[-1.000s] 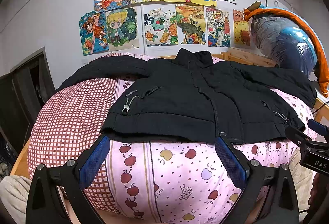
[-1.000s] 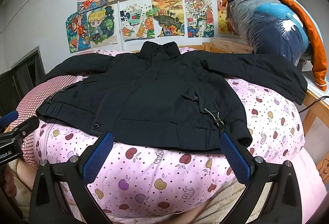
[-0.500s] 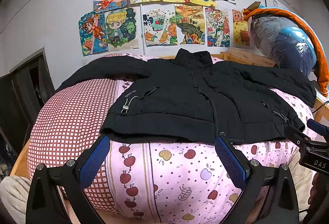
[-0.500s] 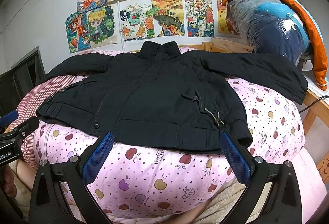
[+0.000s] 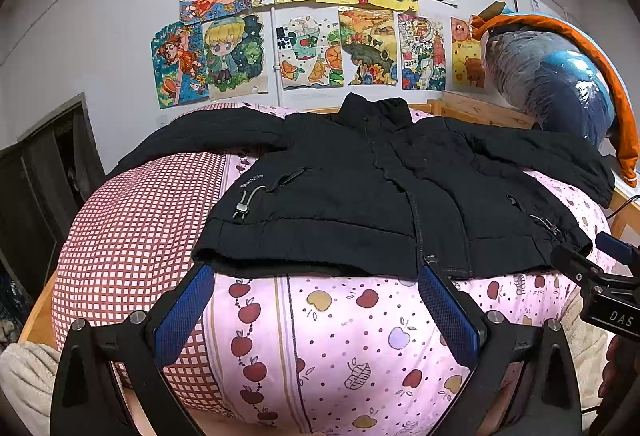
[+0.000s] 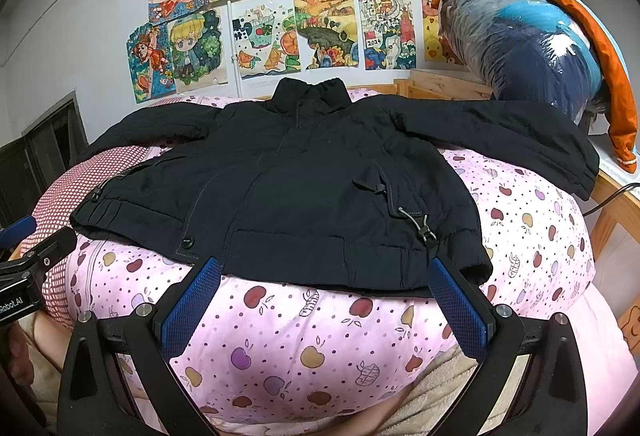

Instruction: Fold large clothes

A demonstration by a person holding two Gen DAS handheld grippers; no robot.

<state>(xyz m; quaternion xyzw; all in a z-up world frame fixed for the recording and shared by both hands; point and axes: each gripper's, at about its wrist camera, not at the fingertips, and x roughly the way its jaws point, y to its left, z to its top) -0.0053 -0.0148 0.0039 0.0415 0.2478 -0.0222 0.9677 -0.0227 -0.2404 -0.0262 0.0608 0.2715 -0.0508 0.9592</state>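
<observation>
Facing the black jacket (image 5: pixel 384 196), we see it spread flat on the pink apple-print quilt (image 5: pixel 340 324), sleeves out toward 10 and 2 o'clock, no fold made yet. Our left gripper (image 5: pixel 316 300) and right gripper (image 6: pixel 320 292) hover wide open, empty, just short of the hem, with bare quilt at 6 o'clock.

The left gripper (image 5: pixel 316 276), jaws spread wide, hovers at the hem of the black jacket (image 5: pixel 360 196) lying flat.

Drawing-covered white wall (image 5: pixel 100 36), perhaps plaster.
</observation>
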